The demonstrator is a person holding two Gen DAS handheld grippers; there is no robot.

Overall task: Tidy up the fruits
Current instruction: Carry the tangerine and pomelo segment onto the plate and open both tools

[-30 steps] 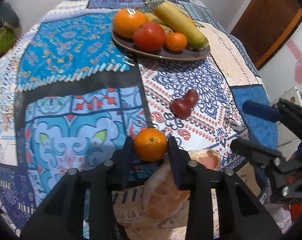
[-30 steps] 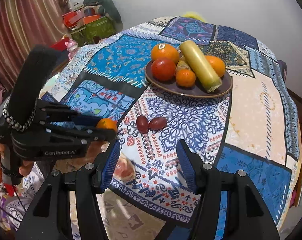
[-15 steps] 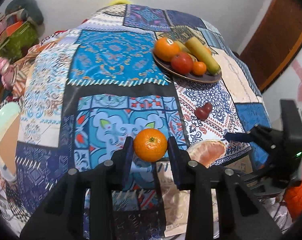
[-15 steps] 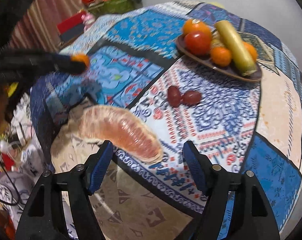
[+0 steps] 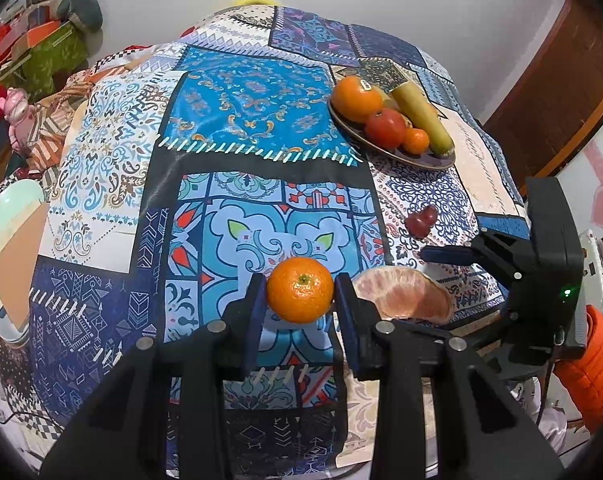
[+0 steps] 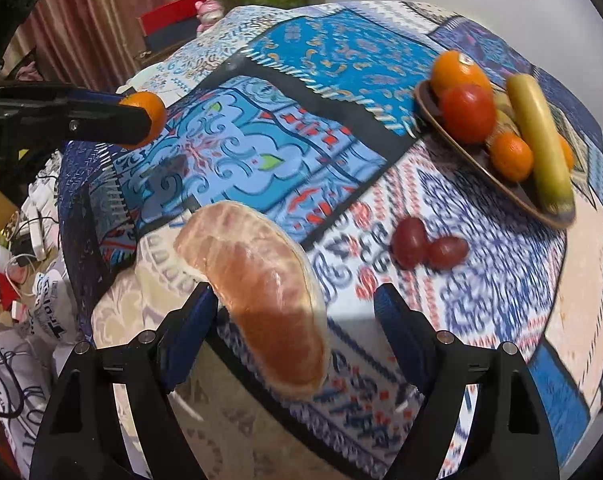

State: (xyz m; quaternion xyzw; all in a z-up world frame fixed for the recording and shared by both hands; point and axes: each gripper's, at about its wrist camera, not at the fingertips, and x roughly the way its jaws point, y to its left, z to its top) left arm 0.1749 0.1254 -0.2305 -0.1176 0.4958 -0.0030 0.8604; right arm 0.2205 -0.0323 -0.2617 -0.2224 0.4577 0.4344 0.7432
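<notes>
From the left wrist view, the left gripper (image 5: 300,295) pinches a small mandarin (image 5: 300,294) between its 2 blue pads, one on each flank, and holds it above the patchwork tablecloth (image 5: 237,120), presumably so it can be carried to the plate (image 5: 433,160) far to the right, where a large orange (image 5: 355,93), a tomato (image 5: 385,127), a little tangerine (image 5: 415,140) and a yellow-green banana (image 5: 419,118) are already gathered. A peeled pomelo segment (image 5: 401,294) lies at the near table edge just right of the held fruit, 2 red grapes (image 5: 421,222) touch each other between it and the plate, and the right gripper (image 5: 445,256) reaches in beside the segment. From the right wrist view, the right gripper (image 6: 291,314) has its jaws spread wide with the pomelo segment (image 6: 261,288) between them; the left pad looks to be at its edge and the right pad stands clear, so nothing is clamped yet, probably a line-up for a grasp across its thickness. The grapes (image 6: 427,246) sit apart ahead, the plate (image 6: 513,196) beyond them, and the left gripper with its mandarin (image 6: 145,114) hangs at upper left.
</notes>
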